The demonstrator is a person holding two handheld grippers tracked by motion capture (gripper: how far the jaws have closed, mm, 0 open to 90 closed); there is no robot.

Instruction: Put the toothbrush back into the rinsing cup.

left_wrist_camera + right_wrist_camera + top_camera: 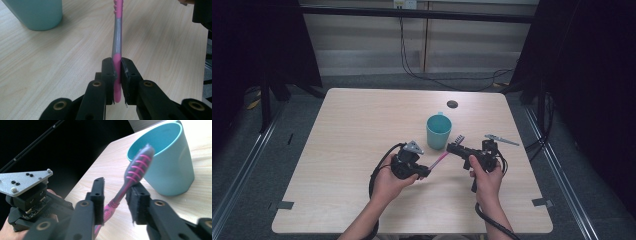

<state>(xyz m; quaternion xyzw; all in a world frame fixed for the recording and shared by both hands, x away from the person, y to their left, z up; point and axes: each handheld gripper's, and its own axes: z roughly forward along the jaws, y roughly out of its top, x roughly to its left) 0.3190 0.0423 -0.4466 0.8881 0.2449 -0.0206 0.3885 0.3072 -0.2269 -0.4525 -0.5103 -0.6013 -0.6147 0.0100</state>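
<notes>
Left hand-held gripper (pixel 117 72) clamped on toothbrush (pixel 118 37)

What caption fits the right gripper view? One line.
Right gripper open around a pink toothbrush beside the teal cup.

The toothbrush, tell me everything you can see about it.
The toothbrush looks like plastic, with a pink and grey handle, ribbed pink grips near the neck and a grey head. It is off the table, held between both hands near the teal cup. The left tongs are shut on its handle end. Its neck passes between the right tongs, whose jaws stand apart with a gap on at least one side.
</notes>
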